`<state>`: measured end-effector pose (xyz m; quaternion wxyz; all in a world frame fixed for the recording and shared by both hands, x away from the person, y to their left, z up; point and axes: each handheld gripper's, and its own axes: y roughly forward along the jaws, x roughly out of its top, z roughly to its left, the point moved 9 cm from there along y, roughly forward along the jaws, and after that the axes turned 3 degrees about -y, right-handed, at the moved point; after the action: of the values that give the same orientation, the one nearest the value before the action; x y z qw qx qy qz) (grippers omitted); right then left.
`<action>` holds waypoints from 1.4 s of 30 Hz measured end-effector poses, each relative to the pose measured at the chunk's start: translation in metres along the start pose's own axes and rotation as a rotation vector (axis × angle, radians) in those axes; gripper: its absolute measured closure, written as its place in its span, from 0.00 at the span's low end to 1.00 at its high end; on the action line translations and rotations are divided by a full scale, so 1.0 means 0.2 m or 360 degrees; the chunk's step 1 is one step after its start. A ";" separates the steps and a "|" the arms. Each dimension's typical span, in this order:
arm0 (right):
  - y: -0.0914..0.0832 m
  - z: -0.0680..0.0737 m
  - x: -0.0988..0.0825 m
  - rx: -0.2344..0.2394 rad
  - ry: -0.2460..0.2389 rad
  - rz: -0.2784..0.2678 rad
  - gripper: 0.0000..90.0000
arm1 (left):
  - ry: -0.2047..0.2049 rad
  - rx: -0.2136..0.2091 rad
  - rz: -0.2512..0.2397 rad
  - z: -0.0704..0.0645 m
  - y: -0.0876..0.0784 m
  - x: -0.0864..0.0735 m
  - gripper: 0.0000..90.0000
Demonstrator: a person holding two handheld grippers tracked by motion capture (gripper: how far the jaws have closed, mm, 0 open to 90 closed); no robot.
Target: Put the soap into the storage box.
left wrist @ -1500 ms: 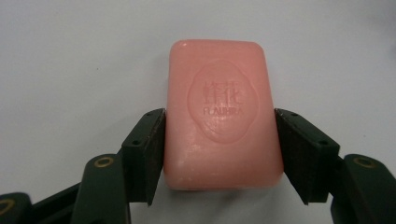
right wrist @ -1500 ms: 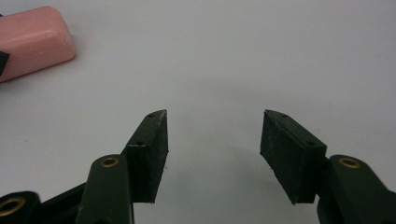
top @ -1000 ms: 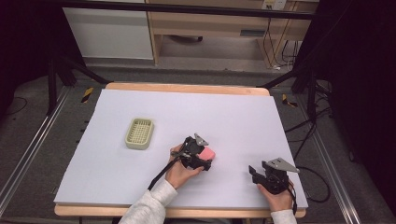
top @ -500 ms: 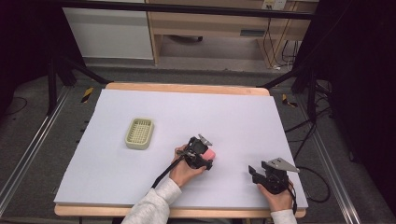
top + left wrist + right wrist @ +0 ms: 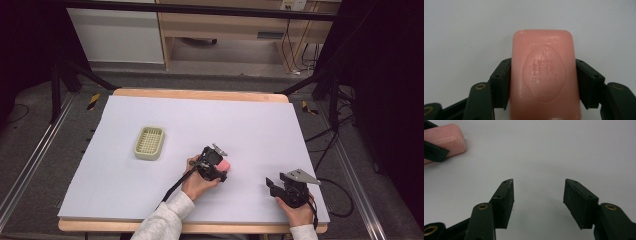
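A pink soap bar (image 5: 542, 75) with a stamped oval emblem lies on the white table sheet (image 5: 240, 125), right of centre. My left gripper (image 5: 221, 168) is shut on it. Its jaws have just been closing, and both black pads (image 5: 504, 77) now press the bar's long sides. The same soap bar (image 5: 447, 137) appears at the top left of the right gripper view, with one left jaw across it. Near the front right edge, my right gripper (image 5: 538, 192) rests with its jaws apart and only bare sheet between them.
A pale green slatted soap dish (image 5: 149, 143) sits left of centre, apart from both grippers. The wooden table edge (image 5: 200, 94) runs along the far side. Metal rails, cables and dark stands flank the table on the floor.
The left gripper's jaws have closed onto the pink soap bar, and the hand shifted only slightly. The right hand and its gripper have stayed put.
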<state>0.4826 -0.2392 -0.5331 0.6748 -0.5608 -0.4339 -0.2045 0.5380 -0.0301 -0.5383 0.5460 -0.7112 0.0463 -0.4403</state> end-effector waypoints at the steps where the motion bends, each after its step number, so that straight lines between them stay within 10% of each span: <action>1: 0.00 0.00 0.00 0.0002 0.0004 0.0000 0.46 | 0.0004 0.0002 0.0005 0.00 -0.01 0.00 0.41; 42: 0.00 -0.01 0.00 -0.0023 -0.0003 -0.0012 0.42 | -0.0131 0.0035 -0.0218 0.29 -0.45 -0.04 0.41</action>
<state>0.4833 -0.2410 -0.5327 0.6697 -0.5641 -0.4352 -0.2096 0.5346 0.0522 -0.4708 0.5238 -0.7243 -0.0298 -0.4475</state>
